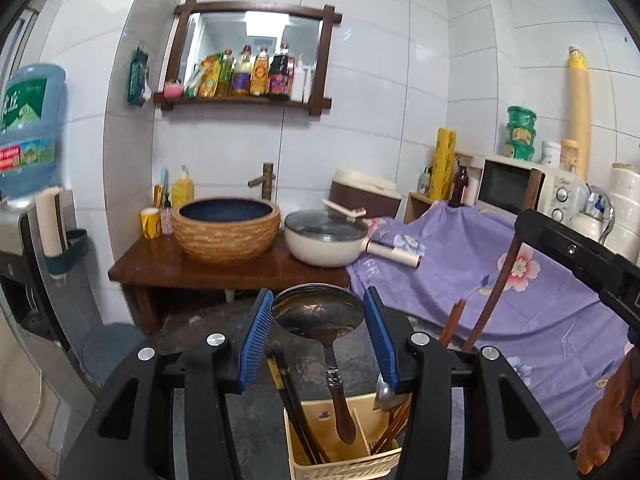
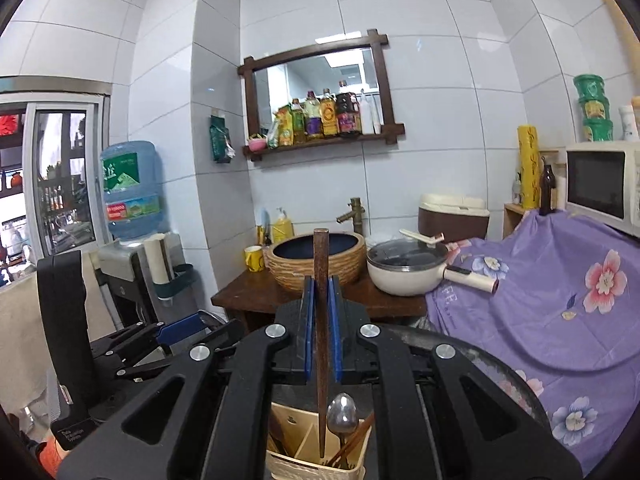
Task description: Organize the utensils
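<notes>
A cream utensil holder (image 1: 344,456) with dividers stands below both grippers; it also shows in the right wrist view (image 2: 312,464). My left gripper (image 1: 318,340) is open; a metal ladle (image 1: 320,312) with a brown handle stands between its blue pads, handle down in the holder, not clamped. Dark chopsticks (image 1: 296,412) and a metal spoon (image 1: 384,392) stand in the holder. My right gripper (image 2: 321,328) is shut on a brown wooden chopstick (image 2: 321,320), held upright with its tip down in the holder beside a metal spoon (image 2: 342,414).
A wooden counter (image 1: 160,264) holds a woven basin (image 1: 226,228) and a cream lidded pot (image 1: 326,240). A purple floral cloth (image 1: 500,280) covers the surface at right, with a microwave (image 1: 520,188) behind. A water dispenser (image 2: 132,192) stands at left.
</notes>
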A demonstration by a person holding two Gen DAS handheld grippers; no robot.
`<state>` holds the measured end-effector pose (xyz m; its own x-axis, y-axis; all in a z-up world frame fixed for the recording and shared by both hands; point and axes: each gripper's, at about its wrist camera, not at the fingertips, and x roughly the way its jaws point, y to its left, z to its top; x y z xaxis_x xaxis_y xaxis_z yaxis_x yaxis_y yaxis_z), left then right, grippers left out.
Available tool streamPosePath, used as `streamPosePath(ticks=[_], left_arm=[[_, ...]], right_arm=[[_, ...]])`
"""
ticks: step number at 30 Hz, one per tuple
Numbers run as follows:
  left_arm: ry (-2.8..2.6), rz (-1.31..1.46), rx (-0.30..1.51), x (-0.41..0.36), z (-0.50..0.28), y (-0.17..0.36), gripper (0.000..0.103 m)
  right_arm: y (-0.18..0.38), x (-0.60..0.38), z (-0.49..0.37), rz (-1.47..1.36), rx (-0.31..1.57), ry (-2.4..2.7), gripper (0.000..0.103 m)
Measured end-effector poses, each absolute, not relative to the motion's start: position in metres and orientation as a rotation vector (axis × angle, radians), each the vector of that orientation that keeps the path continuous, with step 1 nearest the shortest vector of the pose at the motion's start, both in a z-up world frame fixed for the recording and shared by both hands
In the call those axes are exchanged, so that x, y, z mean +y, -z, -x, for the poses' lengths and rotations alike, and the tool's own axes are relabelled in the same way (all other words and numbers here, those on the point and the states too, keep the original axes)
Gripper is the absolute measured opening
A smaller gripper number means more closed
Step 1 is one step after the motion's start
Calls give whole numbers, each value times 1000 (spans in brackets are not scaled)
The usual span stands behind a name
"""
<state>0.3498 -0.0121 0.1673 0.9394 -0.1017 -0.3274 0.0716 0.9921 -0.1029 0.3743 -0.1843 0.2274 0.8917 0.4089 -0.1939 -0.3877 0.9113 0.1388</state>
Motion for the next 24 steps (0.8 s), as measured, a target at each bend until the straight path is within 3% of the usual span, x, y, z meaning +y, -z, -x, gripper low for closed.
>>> streamPosePath(ticks=[9,24], left_arm=[[96,81,405,-12,-352,-112,46],[103,55,458,-19,-345,-75,46]], right_arm=[[-172,-179,-383,-85,285,-395,8],[-139,-181,-387,-106,338,-391,8]])
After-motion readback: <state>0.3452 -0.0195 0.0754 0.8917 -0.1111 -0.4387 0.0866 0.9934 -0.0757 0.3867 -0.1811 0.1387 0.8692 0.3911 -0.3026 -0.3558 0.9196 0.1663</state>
